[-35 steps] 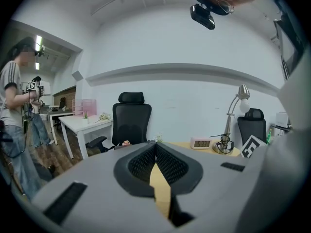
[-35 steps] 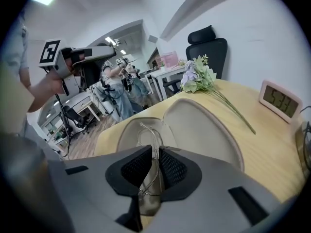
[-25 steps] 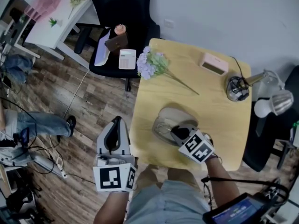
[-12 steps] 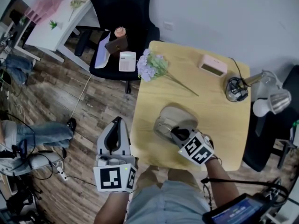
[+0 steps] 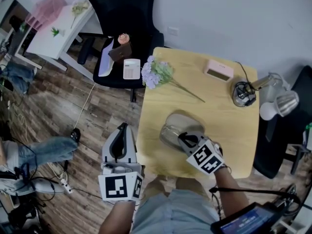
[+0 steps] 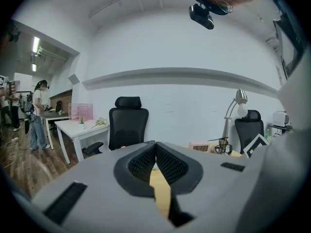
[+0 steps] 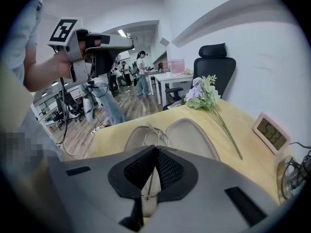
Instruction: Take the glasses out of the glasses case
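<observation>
View from above my lap: a pale wooden table (image 5: 219, 106) with the glasses case (image 5: 178, 123) lying open near its front edge, both shell halves spread flat. The lid is already open, so that step is done. The glasses (image 7: 153, 132), a thin wire frame, lie inside the case, in the half toward my left. My right gripper (image 5: 181, 139) reaches down into the case, and its jaws are closed tight on one slim metal arm of the glasses, which runs between the pads. The frame does not look lifted clear yet; I judge that raising it out and setting it down is what remains. My left gripper (image 5: 123, 126) hangs off the table's left side over the floor, jaws pressed together, holding nothing.
</observation>
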Action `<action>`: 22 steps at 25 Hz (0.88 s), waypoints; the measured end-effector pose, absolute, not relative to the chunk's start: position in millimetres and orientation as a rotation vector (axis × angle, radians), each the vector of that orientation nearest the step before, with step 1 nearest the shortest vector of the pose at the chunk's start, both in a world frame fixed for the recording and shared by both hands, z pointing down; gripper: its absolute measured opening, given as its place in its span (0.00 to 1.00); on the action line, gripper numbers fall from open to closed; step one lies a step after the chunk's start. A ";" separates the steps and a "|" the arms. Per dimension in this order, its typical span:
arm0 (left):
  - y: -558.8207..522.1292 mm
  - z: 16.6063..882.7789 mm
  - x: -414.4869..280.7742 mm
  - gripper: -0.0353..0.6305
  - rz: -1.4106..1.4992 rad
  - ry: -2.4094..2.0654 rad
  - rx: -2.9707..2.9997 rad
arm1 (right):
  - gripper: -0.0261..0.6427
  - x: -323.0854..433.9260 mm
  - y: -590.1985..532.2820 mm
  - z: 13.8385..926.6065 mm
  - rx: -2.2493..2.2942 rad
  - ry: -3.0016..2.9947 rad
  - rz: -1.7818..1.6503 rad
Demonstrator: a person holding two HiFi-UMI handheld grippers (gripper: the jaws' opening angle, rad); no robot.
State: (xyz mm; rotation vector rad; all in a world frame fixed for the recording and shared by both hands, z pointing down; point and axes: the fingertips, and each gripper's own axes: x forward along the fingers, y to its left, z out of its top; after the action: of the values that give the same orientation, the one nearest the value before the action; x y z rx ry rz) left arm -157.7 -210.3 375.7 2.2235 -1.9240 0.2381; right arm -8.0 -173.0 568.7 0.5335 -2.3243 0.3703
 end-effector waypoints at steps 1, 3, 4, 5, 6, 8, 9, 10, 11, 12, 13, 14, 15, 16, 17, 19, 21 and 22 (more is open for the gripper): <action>-210.2 374.7 -157.1 0.06 0.237 -1.924 2.226 | 0.07 -7.5 -174.0 566.6 0.540 -2.328 0.366; -210.0 372.6 -156.1 0.06 0.233 -1.924 2.232 | 0.07 -6.7 -175.8 562.4 0.552 -2.336 0.358; -209.8 371.6 -155.5 0.06 0.232 -1.924 2.235 | 0.07 -6.5 -176.5 560.2 0.557 -2.341 0.355; -209.6 370.3 -154.9 0.06 0.231 -1.925 2.238 | 0.07 -6.4 -177.1 557.6 0.564 -2.347 0.353; -209.4 368.8 -154.3 0.06 0.229 -1.925 2.241 | 0.06 -6.4 -177.8 554.6 0.570 -2.353 0.351; -209.1 365.0 -153.6 0.06 0.223 -1.927 2.250 | 0.06 -7.3 -179.3 547.7 0.584 -2.367 0.346; -208.8 363.1 -153.5 0.06 0.221 -1.929 2.254 | 0.06 -8.0 -180.0 544.4 0.590 -2.374 0.343; -208.4 361.5 -153.3 0.06 0.219 -1.930 2.258 | 0.06 -8.5 -180.5 541.8 0.595 -2.378 0.339; -207.9 360.0 -152.8 0.06 0.216 -1.931 2.261 | 0.06 -8.6 -181.0 539.9 0.600 -2.381 0.335; -207.3 358.7 -152.2 0.06 0.214 -1.932 2.264 | 0.06 -8.6 -181.4 538.4 0.605 -2.383 0.332; -206.7 357.4 -151.6 0.06 0.213 -1.934 2.268 | 0.06 -8.4 -181.7 537.0 0.610 -2.386 0.329; -206.0 356.0 -151.1 0.06 0.212 -1.934 2.271 | 0.06 -8.3 -181.9 535.8 0.615 -2.387 0.327; -205.5 354.7 -150.8 0.06 0.211 -1.935 2.275 | 0.06 -8.1 -182.0 535.2 0.619 -2.386 0.325; -205.0 353.4 -150.6 0.06 0.210 -1.935 2.278 | 0.06 -7.7 -182.1 535.4 0.624 -2.383 0.324; -204.4 352.2 -150.3 0.06 0.209 -1.935 2.281 | 0.06 -6.9 -181.9 536.6 0.627 -2.376 0.324; -202.6 350.7 -149.4 0.06 0.208 -1.935 2.284 | 0.06 -4.5 -179.7 541.1 0.627 -2.355 0.333; -200.9 351.1 -147.9 0.06 0.213 -1.932 2.285 | 0.06 -1.6 -177.1 547.7 0.622 -2.333 0.344; -200.3 352.1 -147.3 0.06 0.217 -1.930 2.285 | 0.06 -0.2 -176.5 551.4 0.620 -2.321 0.348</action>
State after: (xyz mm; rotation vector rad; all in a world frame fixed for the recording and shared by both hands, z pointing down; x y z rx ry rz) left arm -147.3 -200.3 352.1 2.2846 -1.9298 0.2170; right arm -0.2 -176.5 551.4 0.6204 -2.3215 0.3482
